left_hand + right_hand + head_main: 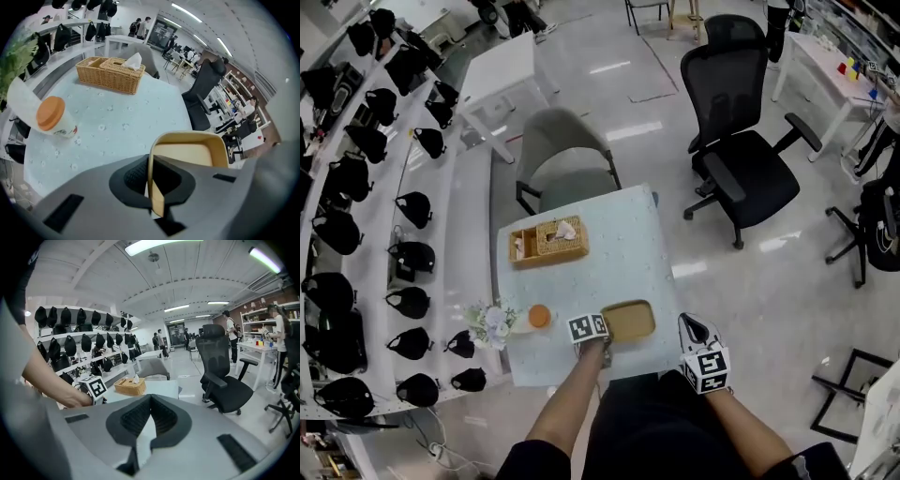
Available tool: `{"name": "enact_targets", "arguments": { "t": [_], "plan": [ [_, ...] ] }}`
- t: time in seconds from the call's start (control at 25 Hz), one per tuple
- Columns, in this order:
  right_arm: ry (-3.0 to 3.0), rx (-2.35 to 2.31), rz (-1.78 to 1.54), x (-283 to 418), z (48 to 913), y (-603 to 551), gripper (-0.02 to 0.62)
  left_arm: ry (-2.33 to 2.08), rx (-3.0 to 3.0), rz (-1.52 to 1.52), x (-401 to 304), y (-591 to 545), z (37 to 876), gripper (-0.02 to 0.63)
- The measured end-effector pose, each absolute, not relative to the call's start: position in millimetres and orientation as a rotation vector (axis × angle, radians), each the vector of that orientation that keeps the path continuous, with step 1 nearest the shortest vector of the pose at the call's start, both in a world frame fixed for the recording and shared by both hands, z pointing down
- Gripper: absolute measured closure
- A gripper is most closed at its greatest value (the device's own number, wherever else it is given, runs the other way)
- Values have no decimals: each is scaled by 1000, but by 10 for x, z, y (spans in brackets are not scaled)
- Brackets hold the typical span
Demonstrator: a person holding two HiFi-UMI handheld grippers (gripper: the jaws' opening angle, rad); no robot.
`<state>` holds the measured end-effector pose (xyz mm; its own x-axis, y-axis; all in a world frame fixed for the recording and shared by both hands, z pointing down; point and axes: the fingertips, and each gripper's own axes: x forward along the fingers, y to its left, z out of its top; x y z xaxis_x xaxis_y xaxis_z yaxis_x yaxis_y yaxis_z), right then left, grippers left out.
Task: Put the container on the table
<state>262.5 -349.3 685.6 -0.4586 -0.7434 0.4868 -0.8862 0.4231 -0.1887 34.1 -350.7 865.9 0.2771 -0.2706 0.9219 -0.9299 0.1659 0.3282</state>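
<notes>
Holding the tan container by its side wall, my left claw is clenched tight on it. The container is at the worktop's 6 o'clock edge; I cannot tell if it touches down. My right claw is clenched on nothing, off the worktop at 4 o'clock. A cup with an orange lid stands at the container's 9 o'clock.

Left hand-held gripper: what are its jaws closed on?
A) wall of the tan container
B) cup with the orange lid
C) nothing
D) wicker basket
A: in the left gripper view, the left hand-held gripper has its jaws pinched on the near wall of the tan container. The wall runs straight between the two pads.
</notes>
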Motion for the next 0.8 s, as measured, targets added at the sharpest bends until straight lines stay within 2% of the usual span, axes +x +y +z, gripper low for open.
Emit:
{"name": "enact_targets", "arguments": {
  "t": [0.8],
  "plan": [
    [-2201,1340,737,2458,7519,-3990,597,-1127,1254,744,644,-4377,9653,597]
  ]
}}
